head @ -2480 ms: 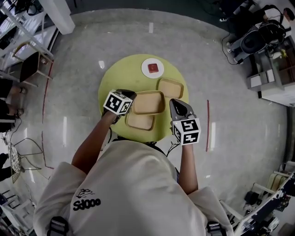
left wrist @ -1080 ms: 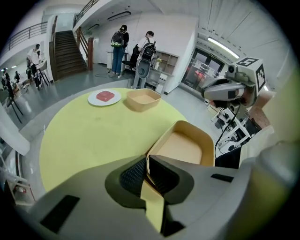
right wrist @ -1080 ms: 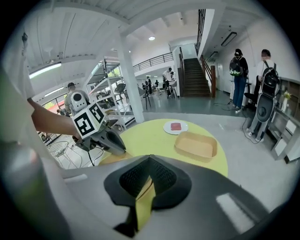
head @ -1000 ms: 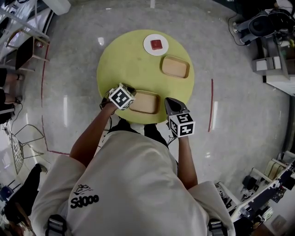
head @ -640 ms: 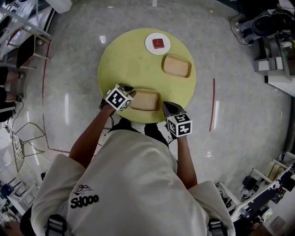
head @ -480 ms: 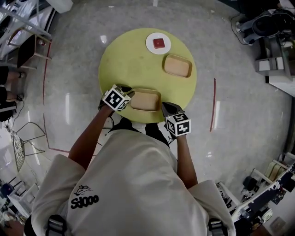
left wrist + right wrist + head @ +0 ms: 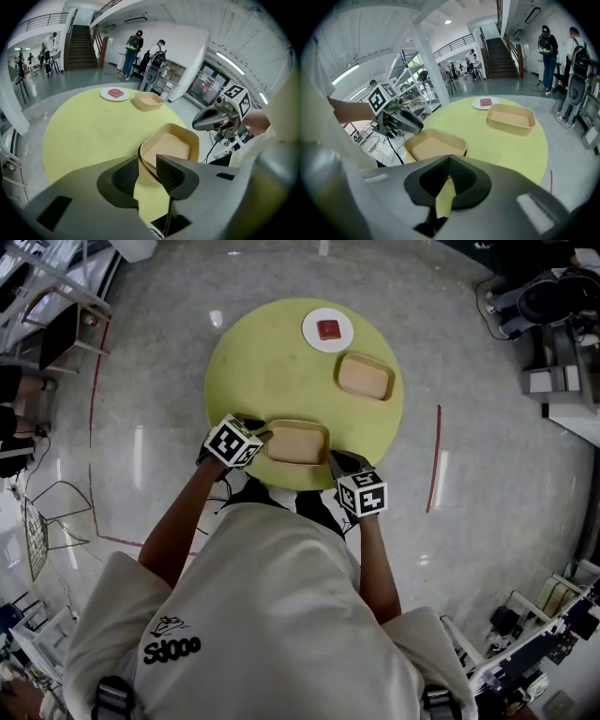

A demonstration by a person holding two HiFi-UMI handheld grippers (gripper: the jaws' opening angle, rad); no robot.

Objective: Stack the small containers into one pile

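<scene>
Tan containers [image 7: 297,442] [image 7: 365,377]: two. White plate [image 7: 313,335]: one. Red block [image 7: 328,330]: one. Table [image 7: 253,371]: one.

Looking along the left gripper [image 7: 147,161]: jaws spread wide, just been opening, with the near corner wall of a tan container [image 7: 171,145] between them and pressed by neither pad. Resting near the edge of a round yellow table [image 7: 84,131]. Farther across, 1 more tan container [image 7: 149,101], just beside a white plate [image 7: 115,94] bearing a red piece [image 7: 115,93]. At right, the right gripper [image 7: 197,124], marker cube [image 7: 238,96] behind it. Beyond the table, 2 people [image 7: 136,51] standing.
</scene>
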